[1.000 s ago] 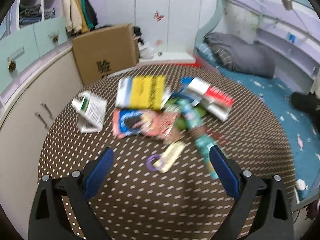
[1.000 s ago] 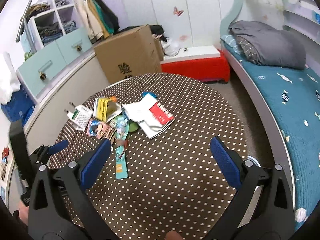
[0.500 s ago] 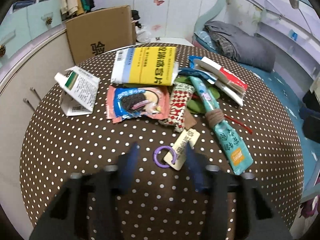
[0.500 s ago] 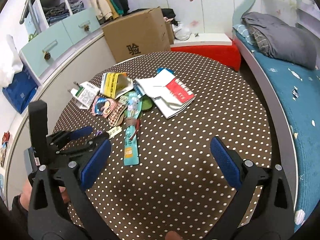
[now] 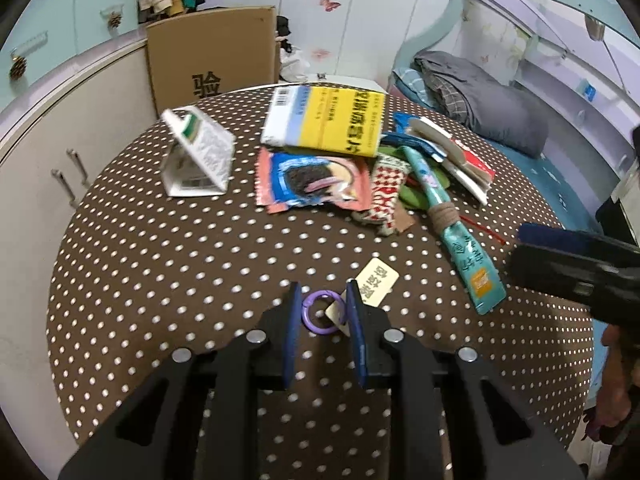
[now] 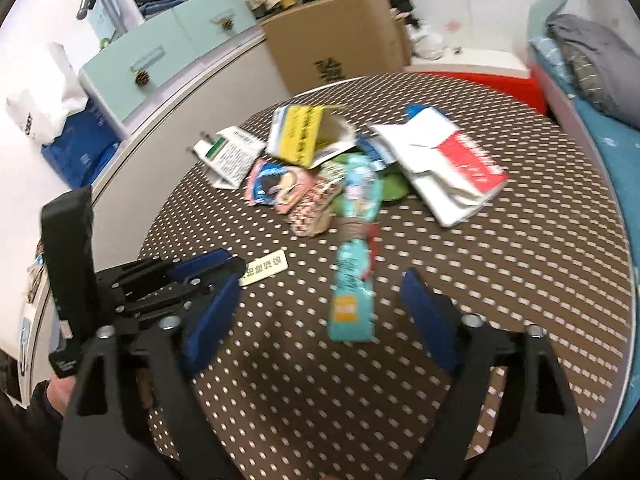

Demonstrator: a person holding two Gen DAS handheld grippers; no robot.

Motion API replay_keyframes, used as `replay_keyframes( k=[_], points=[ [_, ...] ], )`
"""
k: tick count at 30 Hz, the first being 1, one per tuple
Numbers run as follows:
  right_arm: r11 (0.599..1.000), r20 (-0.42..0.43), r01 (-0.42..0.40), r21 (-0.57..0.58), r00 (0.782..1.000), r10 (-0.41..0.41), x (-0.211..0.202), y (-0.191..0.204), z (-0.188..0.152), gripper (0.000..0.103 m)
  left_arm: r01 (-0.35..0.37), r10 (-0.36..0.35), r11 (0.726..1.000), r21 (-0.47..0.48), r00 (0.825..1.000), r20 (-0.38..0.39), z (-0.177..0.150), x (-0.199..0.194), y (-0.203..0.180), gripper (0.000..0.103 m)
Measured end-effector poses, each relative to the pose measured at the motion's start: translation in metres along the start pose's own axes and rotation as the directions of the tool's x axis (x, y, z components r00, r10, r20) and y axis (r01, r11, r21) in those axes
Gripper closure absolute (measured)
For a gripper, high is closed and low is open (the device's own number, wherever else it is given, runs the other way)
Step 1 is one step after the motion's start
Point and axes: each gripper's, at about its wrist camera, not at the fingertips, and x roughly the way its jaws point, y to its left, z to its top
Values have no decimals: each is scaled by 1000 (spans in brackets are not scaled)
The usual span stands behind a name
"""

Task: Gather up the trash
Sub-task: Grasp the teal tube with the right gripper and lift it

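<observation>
My view: round table (image 5: pixel 168 264) in brown white-dotted cloth, on it a folded white leaflet (image 5: pixel 198 158), yellow booklet (image 5: pixel 328 120), cookie wrapper (image 5: pixel 312 182), teal sachet (image 5: pixel 460 240), cream tag (image 5: pixel 376 286) with purple ring (image 5: pixel 320 314), red-white paper stack (image 6: pixel 452 168).

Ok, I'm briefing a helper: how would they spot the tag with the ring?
On the round dotted table, look nearer than the wrapper pile. The cream tag on a purple ring lies alone between the left gripper fingers, the only piece with a ring.

A large black character, 验, is showing on the front of the brown cardboard box (image 5: pixel 212 56). Print on the yellow-and-blue paper packet (image 5: pixel 326 120) and the small cream tag (image 5: pixel 376 286) is reading too blurred to make out.
</observation>
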Motion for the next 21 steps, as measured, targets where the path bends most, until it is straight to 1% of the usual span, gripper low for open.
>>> replay_keyframes(
  k=[2,6,8,10,12,14,16,17,19,21],
  points=[
    [1000,-10,-1,-13,1000,1,8,4,3,43,-11,11,1000,-6,1000,4,-3,-3,3,81],
    [1000,-7,10,-18,1000,-11,17,9,6,43,-14,14,1000,-22,1000,3,-5,-5,11,81],
    [997,0,68,-22,998,-68,21,7,8,43,-14,14,1000,-21,1000,4,-6,-6,12,81],
    [997,6,79,-5,997,-79,25,3,11,44,-20,20,1000,-17,1000,2,-7,-9,12,81],
    [998,7,70,5,998,-70,27,-1,14,49,-20,20,1000,-24,1000,0,-9,-10,12,80],
    [998,24,57,-2,998,-57,26,1,16,51,-17,17,1000,-23,1000,1,-9,-10,13,80],
    [997,4,75,-14,997,-75,33,2,18,52,-18,18,1000,-22,1000,3,-9,-9,11,80],
    [995,-16,97,-13,995,-97,39,1,19,56,-16,17,1000,-21,1000,4,-9,-8,10,80],
    [994,-25,108,-10,994,-108,45,1,19,57,-11,12,1000,-24,1000,5,-8,-8,10,81],
    [993,-21,118,-24,993,-118,49,2,21,64,-7,7,1000,-29,1000,6,-8,-8,10,81]
  ],
)
